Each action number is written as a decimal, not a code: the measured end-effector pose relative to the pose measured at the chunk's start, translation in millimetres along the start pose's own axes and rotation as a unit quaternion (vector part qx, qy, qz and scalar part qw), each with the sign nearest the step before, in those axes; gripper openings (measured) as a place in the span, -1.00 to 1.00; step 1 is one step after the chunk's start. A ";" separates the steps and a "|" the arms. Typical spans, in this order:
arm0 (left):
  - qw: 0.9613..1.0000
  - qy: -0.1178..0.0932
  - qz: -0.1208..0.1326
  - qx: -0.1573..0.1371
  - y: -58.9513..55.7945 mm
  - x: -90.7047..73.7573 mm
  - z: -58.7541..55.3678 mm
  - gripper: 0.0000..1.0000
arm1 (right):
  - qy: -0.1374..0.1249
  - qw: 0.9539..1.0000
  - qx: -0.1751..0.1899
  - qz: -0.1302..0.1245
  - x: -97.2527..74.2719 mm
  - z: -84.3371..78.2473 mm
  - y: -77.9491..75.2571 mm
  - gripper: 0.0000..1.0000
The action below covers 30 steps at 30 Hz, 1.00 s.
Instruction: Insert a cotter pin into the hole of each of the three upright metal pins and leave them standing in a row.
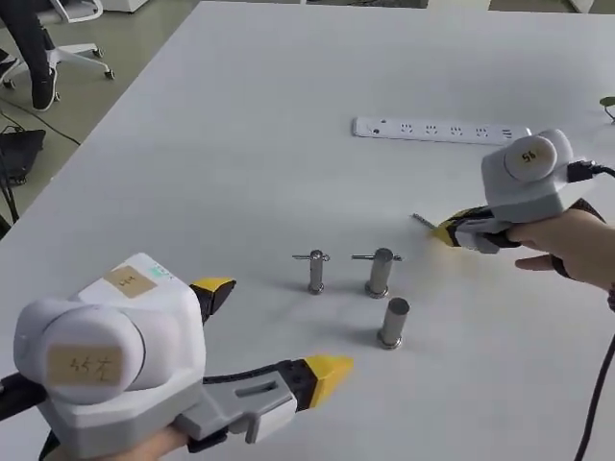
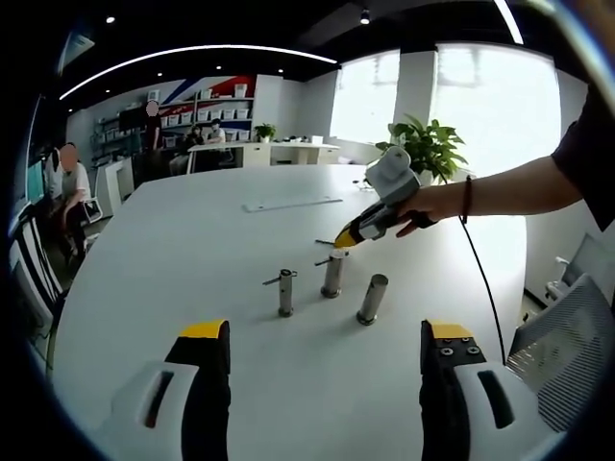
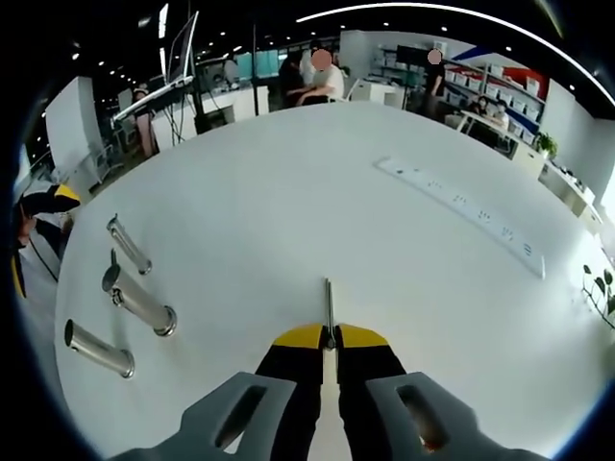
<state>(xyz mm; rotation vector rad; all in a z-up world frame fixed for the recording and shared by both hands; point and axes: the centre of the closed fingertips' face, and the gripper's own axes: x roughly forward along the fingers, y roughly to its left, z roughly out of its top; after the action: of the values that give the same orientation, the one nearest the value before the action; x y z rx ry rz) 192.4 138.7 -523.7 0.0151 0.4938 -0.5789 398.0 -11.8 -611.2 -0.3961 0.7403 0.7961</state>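
Round tan sticker (image 1: 529, 156) on the right hand-held gripper (image 1: 444, 230) reads "55". Tan label (image 1: 85, 365) on the left hand-held gripper (image 1: 274, 328) reads "55" plus one unclear character. Smaller label (image 1: 130, 280) is illegible.

We see a white table (image 1: 240, 144) and white power strip (image 1: 440, 130). Our metal pins (image 1: 381, 272) and cotter pin (image 3: 328, 307) are silver-grey. The left gripper (image 1: 274, 327) and right gripper (image 1: 444, 230) have yellow-tipped black jaws (pale grey bodies, tan labels).
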 end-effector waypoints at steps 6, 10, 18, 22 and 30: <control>1.000 0.001 0.000 0.001 0.7 -1.5 -0.8 0.61 | 0.021 1.000 -0.009 0.006 -1.1 0.6 5.1 -1.00; 1.000 -0.002 0.000 -0.002 1.3 -2.4 0.6 0.58 | 0.027 0.999 -0.039 0.004 -0.3 -0.5 3.9 -1.00; 1.000 -0.004 0.001 0.003 0.6 -4.9 5.2 0.58 | 0.014 0.998 -0.053 -0.002 -3.1 4.1 5.8 -1.00; 1.000 0.000 0.002 0.009 1.1 -6.9 5.1 0.57 | 0.011 0.998 -0.055 -0.003 -7.6 10.2 11.2 -1.00; 1.000 -0.003 0.005 0.012 1.9 -9.9 8.7 0.56 | 0.016 0.999 -0.041 -0.002 9.2 -5.6 -11.8 -1.00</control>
<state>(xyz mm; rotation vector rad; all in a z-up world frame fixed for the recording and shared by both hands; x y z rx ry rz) 190.1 144.1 -511.7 0.0395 0.4809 -0.5749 408.8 -18.1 -621.1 -0.4843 0.7375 0.8187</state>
